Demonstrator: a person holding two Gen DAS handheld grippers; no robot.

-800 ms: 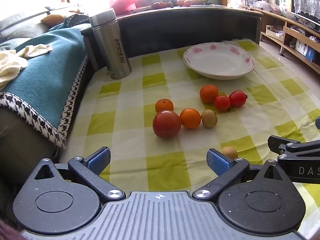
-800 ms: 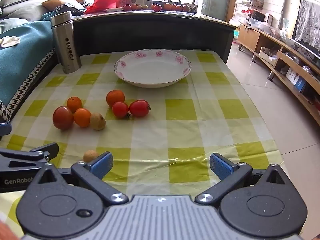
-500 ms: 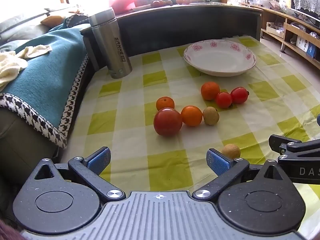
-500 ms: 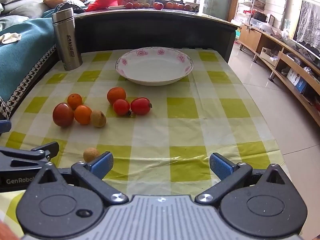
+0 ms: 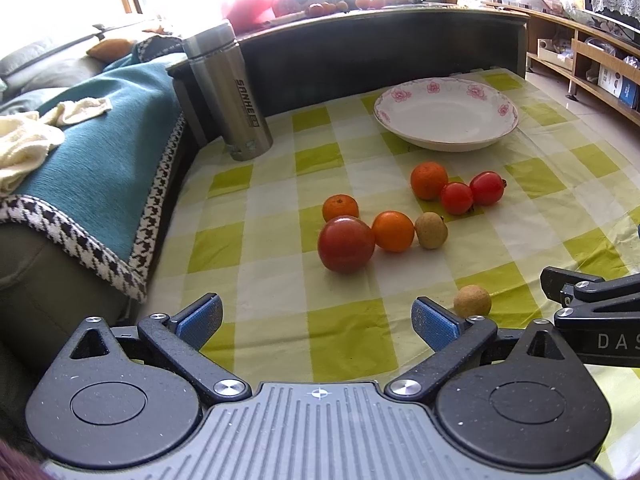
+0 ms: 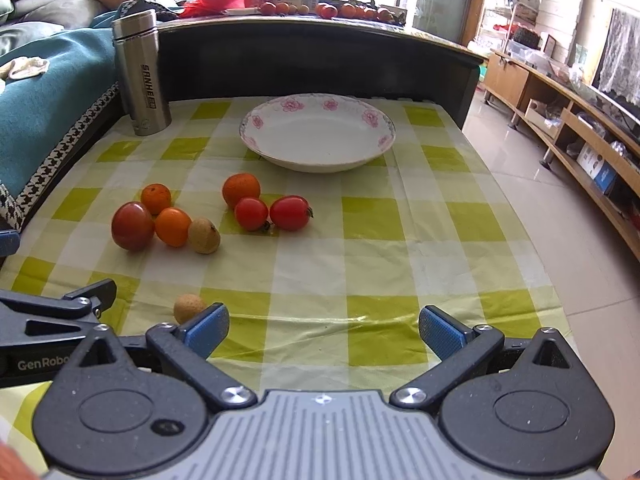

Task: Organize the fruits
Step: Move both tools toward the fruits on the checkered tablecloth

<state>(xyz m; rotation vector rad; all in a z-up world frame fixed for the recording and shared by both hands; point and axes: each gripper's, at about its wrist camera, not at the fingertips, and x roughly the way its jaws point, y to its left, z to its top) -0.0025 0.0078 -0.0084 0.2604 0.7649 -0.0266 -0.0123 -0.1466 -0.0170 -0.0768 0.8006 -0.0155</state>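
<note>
Checked tablecloth (image 6: 360,220), my left gripper (image 5: 316,320) and right gripper (image 6: 324,328) both wide, empty, fruit (image 5: 392,230) ahead, plum tomato (image 6: 291,213) lying crosswise, plate (image 6: 376,148) beyond.

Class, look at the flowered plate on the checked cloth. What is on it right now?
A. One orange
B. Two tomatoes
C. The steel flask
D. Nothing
D. The plate holds nothing; its white centre is bare in both views, and the fruits lie on the tablecloth in front of it.
</note>
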